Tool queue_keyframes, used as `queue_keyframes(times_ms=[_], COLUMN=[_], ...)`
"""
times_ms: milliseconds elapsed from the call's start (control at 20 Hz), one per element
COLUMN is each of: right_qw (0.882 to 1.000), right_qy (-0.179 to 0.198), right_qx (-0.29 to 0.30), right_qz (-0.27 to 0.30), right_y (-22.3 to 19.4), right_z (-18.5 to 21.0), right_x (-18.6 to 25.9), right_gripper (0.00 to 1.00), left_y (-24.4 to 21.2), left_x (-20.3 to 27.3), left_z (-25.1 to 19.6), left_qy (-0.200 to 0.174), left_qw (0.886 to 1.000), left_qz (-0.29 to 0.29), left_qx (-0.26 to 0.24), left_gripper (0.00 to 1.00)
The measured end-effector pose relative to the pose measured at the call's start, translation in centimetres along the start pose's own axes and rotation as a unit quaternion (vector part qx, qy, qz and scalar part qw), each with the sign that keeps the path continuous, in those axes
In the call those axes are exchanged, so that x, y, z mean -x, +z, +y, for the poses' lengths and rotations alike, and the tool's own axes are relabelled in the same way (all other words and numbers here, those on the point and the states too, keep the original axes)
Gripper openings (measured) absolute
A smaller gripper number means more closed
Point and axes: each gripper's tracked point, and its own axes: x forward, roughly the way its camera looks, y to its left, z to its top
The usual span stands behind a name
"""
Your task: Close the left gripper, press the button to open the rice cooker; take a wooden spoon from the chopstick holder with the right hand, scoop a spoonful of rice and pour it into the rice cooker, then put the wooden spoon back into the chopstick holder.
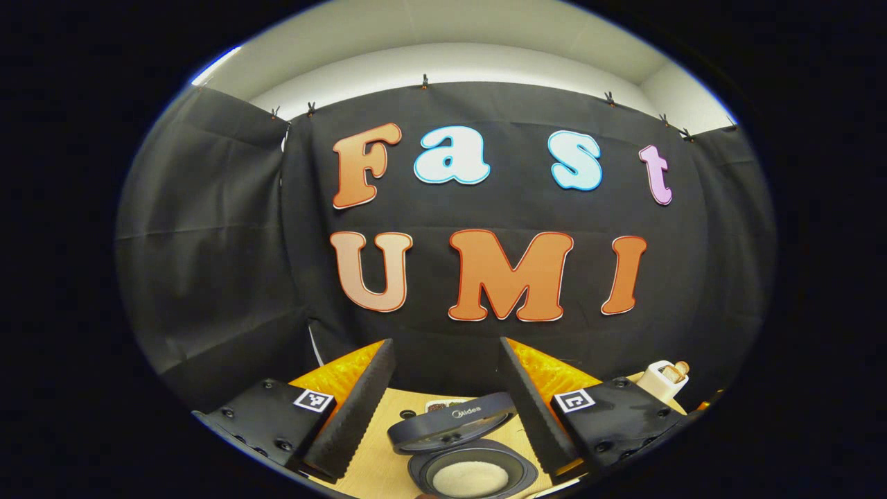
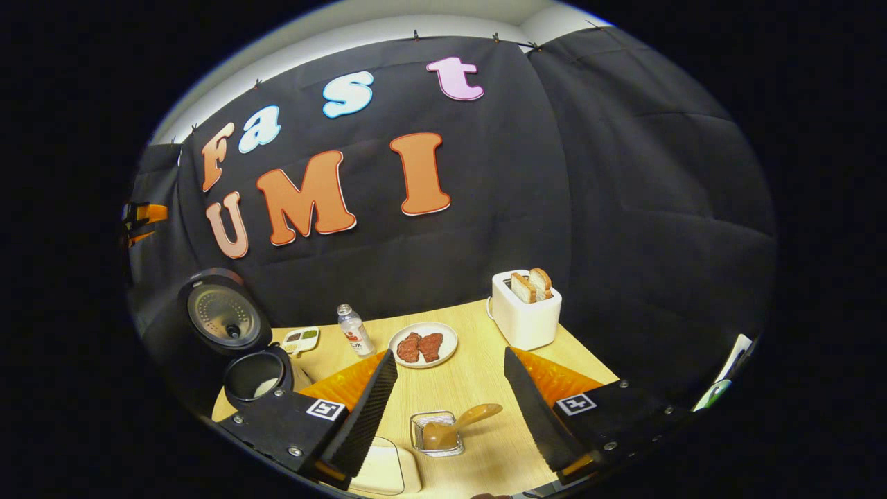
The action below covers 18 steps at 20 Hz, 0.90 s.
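1. Left hand-held gripper [image 1: 447, 409] hovers with fingers spread wide above the dark round rice cooker [image 1: 472, 471], whose lid stands open, white rice inside; the lid reads "Midea".
2. Right hand-held gripper [image 2: 450, 409], wide too, is poised over the light wooden desk [image 2: 478, 378], where the brown wooden spoon [image 2: 454, 426] rests in a wire chopstick holder [image 2: 435, 435].

The tabletop [image 2: 478, 381] looks like pale wood with a smooth, matt grain. The rice cooker [image 2: 239, 346] has a dark, glossy plastic shell — the inside of its raised lid [image 2: 222, 312] shines like metal. The wooden spoon [image 2: 457, 424] is smooth and faintly lustrous, resting in a chopstick holder [image 2: 435, 433] of bright wire mesh. The toaster [image 2: 524, 315] looks like smooth white plastic — the plate [image 2: 450, 336] is glossy white.
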Motion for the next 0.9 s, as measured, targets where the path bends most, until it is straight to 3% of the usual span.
queue_keyframes(times_ms=[200,500,750,900], right_qw=[1.0,1.0,1.0,1.0], right_qy=[0.01,-0.005,-0.008,-0.008], right_qx=[-0.015,-0.01,-0.005,0.002], right_qz=[-0.001,0.001,0.002,-0.004], right_y=[0.3,-0.2,-0.4,0.3], right_z=[0.2,-1.0,-1.1,-1.1], right_x=[0.7,1.0,1.4,2.0], right_gripper=[0.95,0.95,0.95,0.95], left_y=[-3.3,-8.7,-13.6,-13.9], left_x=[-4.9,-10.1,-10.8,-9.9], left_z=[-0.7,1.4,1.3,0.6], left_qy=[-0.012,0.009,0.013,0.008], left_qw=[0.999,0.996,0.99,0.99], left_qz=[0.038,0.087,0.137,0.141], left_qx=[0.003,0.012,-0.008,0.0], left_gripper=[1.0,1.0,1.0,1.0])
